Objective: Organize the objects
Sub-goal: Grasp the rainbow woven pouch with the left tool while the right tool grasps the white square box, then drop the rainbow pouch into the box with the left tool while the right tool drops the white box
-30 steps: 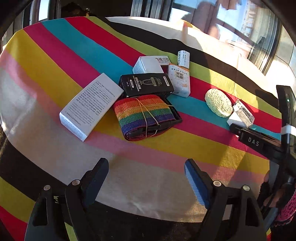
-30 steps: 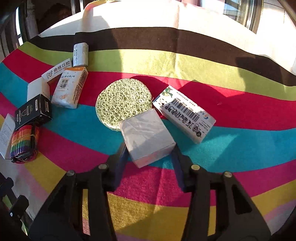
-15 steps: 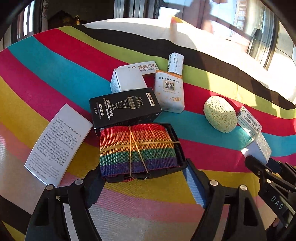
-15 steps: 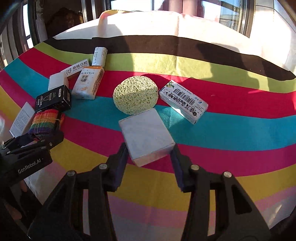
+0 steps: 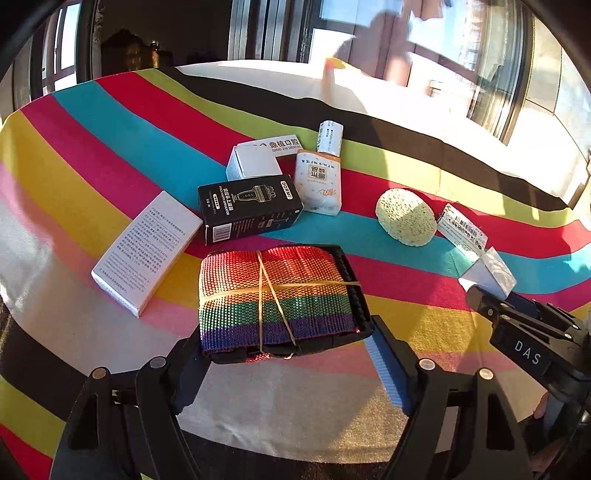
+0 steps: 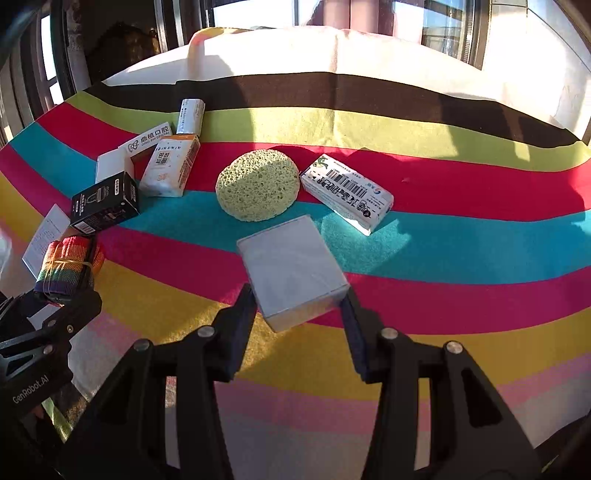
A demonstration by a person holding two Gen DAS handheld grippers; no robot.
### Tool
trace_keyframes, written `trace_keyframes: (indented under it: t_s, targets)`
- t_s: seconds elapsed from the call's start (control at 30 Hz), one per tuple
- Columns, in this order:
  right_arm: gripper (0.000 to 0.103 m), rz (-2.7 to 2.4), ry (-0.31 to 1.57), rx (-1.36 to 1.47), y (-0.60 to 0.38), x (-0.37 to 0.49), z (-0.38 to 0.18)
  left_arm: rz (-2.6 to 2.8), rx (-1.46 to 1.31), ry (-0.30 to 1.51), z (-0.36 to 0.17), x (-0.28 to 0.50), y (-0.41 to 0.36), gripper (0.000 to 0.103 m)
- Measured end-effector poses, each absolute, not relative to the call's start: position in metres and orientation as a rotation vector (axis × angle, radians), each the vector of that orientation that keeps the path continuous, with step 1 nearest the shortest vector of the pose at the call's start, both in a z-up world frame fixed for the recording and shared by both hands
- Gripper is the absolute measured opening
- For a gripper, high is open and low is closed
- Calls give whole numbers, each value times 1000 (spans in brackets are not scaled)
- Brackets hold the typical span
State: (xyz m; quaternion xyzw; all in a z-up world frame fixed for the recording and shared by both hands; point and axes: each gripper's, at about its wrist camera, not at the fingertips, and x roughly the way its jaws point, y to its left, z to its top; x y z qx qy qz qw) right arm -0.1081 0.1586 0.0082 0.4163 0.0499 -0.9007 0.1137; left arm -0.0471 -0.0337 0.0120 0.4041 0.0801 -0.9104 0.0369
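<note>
- While the right gripper [image 6: 297, 310] clamps a grey box [image 6: 291, 271], the left gripper [image 5: 284, 350] stands open around a rainbow strap roll [image 5: 275, 295].
- Both sit over a striped tablecloth [image 6: 461, 236], with windows [image 6: 255, 11] behind.

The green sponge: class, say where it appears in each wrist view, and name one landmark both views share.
Left wrist view: the green sponge lies right of centre, on the teal stripe.
Right wrist view: the green sponge lies near the centre, above the held box.
Shared landmark: the barcoded white box just right of it.

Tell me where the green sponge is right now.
In the right wrist view, the green sponge lies mid-table between the orange-and-white packet and the barcode box.
</note>
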Motion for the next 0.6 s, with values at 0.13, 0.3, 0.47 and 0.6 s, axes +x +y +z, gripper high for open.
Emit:
trace_keyframes:
  t_s: [0.13, 0.3, 0.47, 0.6]
  targets:
    - [50, -2650, 152, 1209, 161, -99, 13, -2800, 1222, 248, 16, -33, -36, 80]
    - [50, -2656, 164, 1188, 160, -85, 21, -2804, 1201, 269, 20, -11, -42, 80]
    - [50, -2655, 180, 1157, 158, -68, 31, -2796, 1173, 284, 24, 15, -53, 80]
    - [50, -2648, 195, 1139, 153, -53, 36, -2781, 1165, 329, 26, 38, -65, 80]
